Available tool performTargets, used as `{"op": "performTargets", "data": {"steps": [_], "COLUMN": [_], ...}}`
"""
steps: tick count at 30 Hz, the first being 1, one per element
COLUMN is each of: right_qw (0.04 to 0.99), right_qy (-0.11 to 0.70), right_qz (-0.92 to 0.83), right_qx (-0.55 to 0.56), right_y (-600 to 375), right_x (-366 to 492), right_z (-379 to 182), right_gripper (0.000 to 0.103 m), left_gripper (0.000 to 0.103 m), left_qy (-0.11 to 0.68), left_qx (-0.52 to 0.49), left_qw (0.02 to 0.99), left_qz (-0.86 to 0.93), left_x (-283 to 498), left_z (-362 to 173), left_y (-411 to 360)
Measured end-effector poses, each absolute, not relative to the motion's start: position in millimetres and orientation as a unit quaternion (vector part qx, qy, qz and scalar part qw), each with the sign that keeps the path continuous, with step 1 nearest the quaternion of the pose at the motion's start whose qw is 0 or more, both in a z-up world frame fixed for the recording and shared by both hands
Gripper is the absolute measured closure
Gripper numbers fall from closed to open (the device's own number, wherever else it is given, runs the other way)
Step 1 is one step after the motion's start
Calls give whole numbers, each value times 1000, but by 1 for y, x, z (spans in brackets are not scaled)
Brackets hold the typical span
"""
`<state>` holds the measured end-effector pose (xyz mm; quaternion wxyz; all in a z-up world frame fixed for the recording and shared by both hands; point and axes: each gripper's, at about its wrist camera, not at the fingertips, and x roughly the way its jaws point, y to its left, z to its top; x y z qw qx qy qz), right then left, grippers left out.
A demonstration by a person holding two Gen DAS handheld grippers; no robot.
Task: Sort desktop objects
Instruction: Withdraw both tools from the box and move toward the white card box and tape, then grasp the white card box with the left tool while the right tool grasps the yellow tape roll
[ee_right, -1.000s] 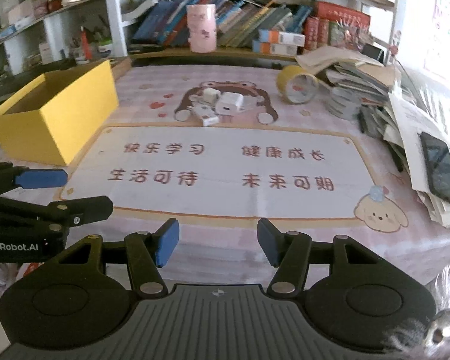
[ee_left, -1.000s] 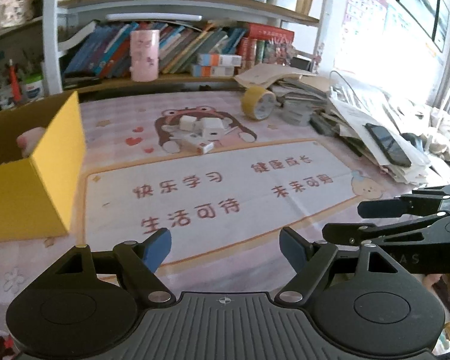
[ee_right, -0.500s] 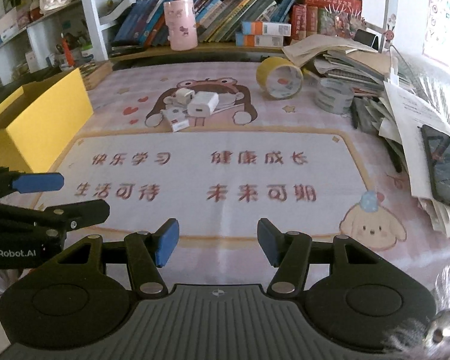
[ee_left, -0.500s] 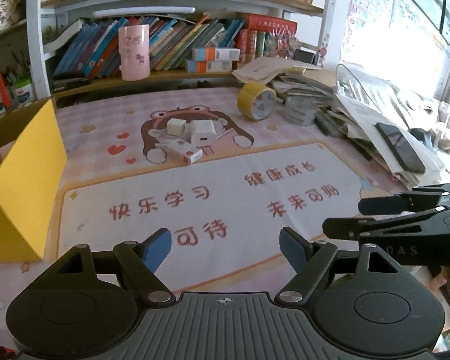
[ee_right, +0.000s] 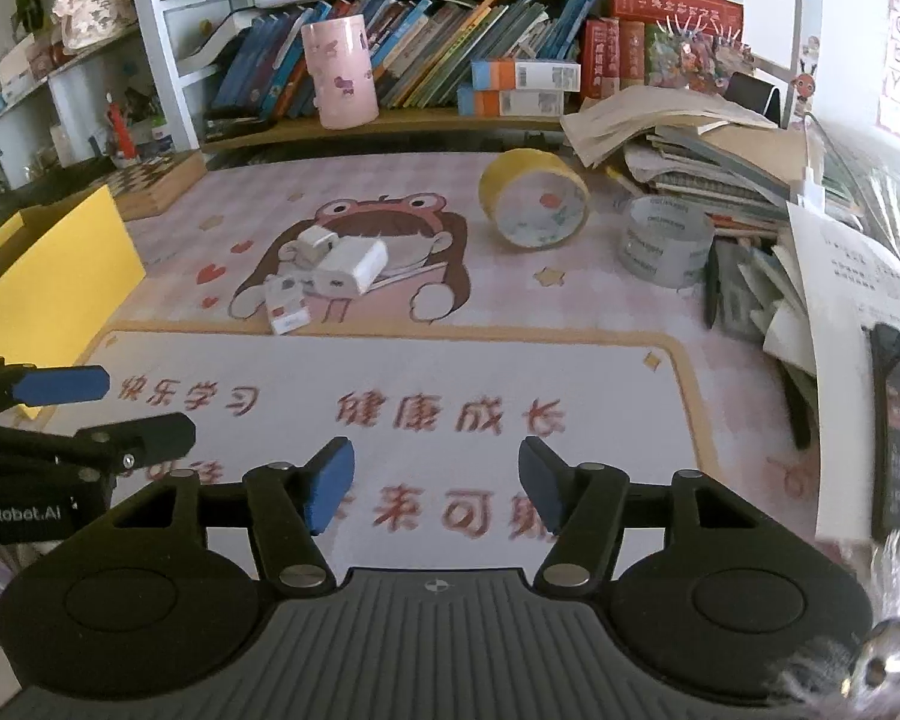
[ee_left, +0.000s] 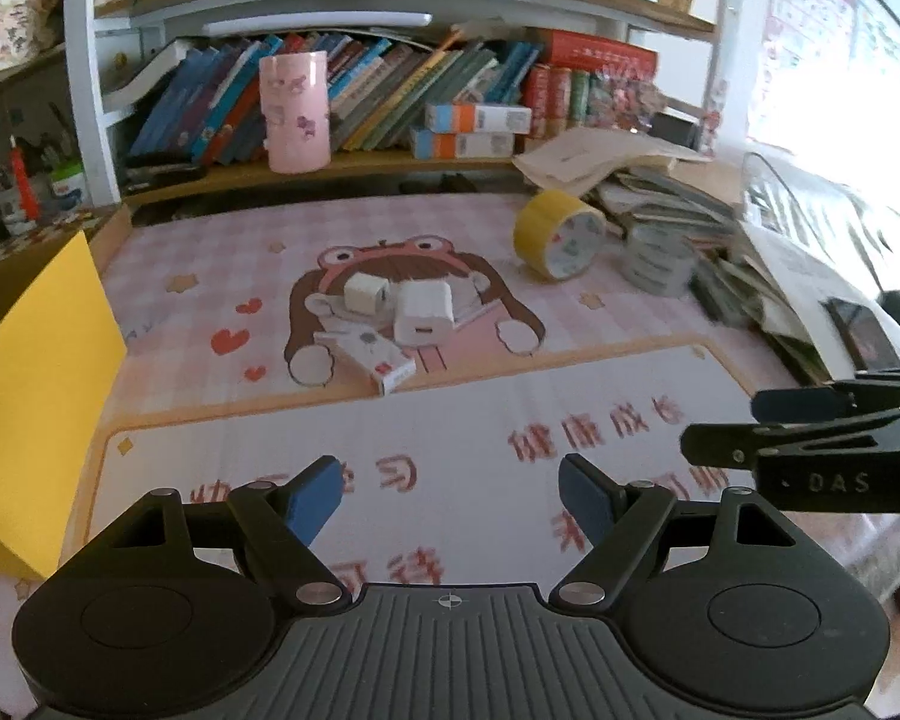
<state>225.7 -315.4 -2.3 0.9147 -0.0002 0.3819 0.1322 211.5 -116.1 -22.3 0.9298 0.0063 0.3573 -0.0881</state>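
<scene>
Chargers (ee_left: 423, 313) lie in a small heap on the cartoon girl printed on the pink mat (ee_left: 210, 276). Left of the heap stands a yellow box (ee_left: 36, 384); right of it, a tape roll (ee_left: 558, 234) and paper piles (ee_right: 690, 144); behind it, a bookshelf (ee_left: 390, 96). The left gripper (ee_left: 450, 498) is spread wide and empty, the heap far ahead. The right gripper (ee_right: 435, 486) has just been opening, nothing between its jaws.

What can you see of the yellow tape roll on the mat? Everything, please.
The yellow tape roll is a wide ring with a glossy yellow outer band. Its open face, tilted towards the cameras, shows a pale inside with a small red and green print. It stands on its edge on the pink checked desk mat, right of the white chargers and left of the clear tape roll, apart from both. Nothing grips it.
</scene>
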Motion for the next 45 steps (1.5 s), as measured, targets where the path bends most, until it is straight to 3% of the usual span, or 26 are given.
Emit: {"op": "performTargets", "data": {"steps": [14, 23, 27, 31, 34, 39, 45], "right_qw": [931, 930, 933, 939, 941, 940, 937], "right_qy": [335, 328, 317, 293, 285, 285, 296], "right_qz": [144, 154, 153, 149, 150, 150, 148], "right_qx": [-27, -59, -72, -104, -109, -109, -111], "right_y": [-348, -344, -338, -331, -330, -326, -321], "right_x": [319, 378, 396, 410, 424, 444, 459], "right_z": [1, -16, -24, -30, -33, -41, -53], "right_gripper": [23, 20, 19, 5, 3, 3, 3], "left_gripper": [23, 24, 29, 38, 49, 55, 74], "left_qy": [360, 371, 380, 390, 404, 403, 398], "left_qx": [-9, -19, -17, -11, -1, -19, -22], "left_qw": [933, 928, 923, 919, 912, 910, 913], "left_qz": [-12, 33, 50, 57, 73, 94, 89], "left_x": [275, 313, 331, 347, 357, 364, 366], "left_z": [-34, -47, -58, -70, -82, -87, -86], "left_y": [-135, -134, -133, -134, -134, -129, -130]}}
